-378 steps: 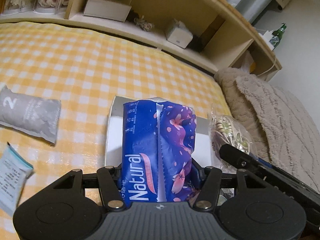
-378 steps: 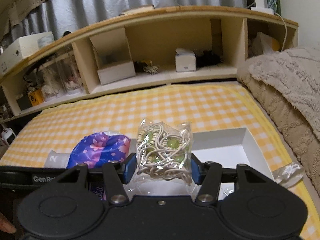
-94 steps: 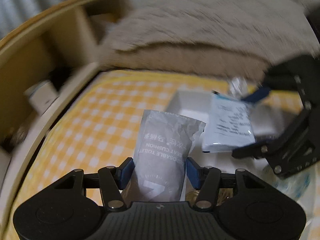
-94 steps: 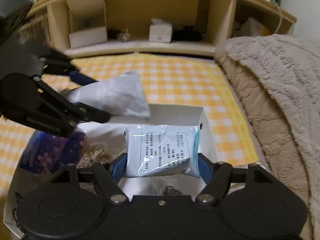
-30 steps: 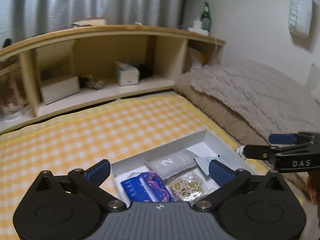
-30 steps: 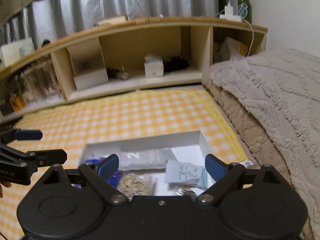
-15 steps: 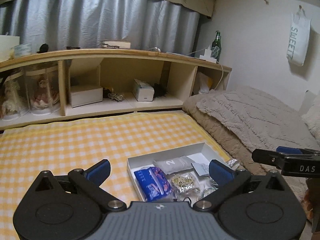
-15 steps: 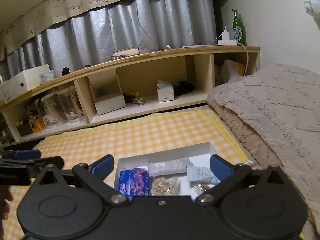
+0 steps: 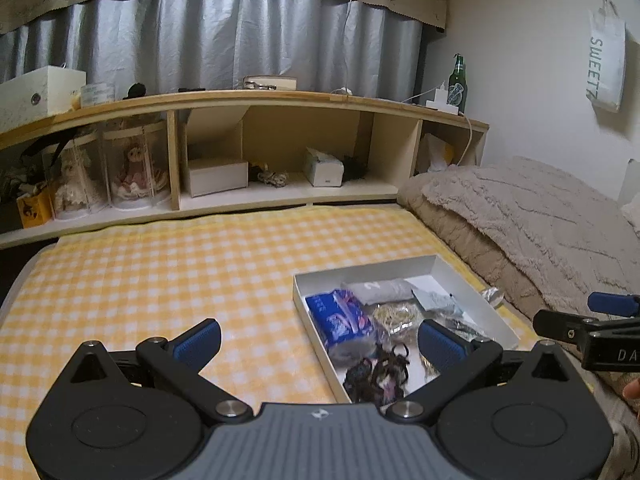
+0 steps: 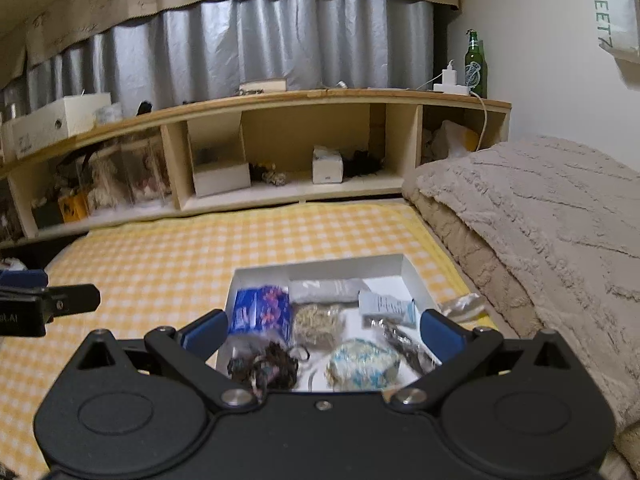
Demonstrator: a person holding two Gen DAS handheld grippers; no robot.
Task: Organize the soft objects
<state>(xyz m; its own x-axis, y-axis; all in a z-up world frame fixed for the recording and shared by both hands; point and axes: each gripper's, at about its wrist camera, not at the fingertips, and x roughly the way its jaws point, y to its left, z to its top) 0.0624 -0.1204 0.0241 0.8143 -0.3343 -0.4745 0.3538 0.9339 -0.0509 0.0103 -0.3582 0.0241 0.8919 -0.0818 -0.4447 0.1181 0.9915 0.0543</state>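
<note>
Our left gripper [image 9: 320,342] and right gripper [image 10: 324,330] both hang above the yellow-and-white checked bedspread [image 9: 160,272] with their blue-padded jaws spread wide and nothing between them. The shallow white cardboard box [image 10: 320,269] lies on that bedspread beside the beige fluffy blanket [image 10: 540,216]. In it we see the blue floral tissue pack [image 10: 262,308], the grey pouch marked 2 [image 10: 324,290], the clear bag of beige cord [image 10: 318,320], the white printed sachet [image 10: 386,306], a dark tangled bundle [image 10: 264,366] and a round blue-speckled white item [image 10: 362,364].
</note>
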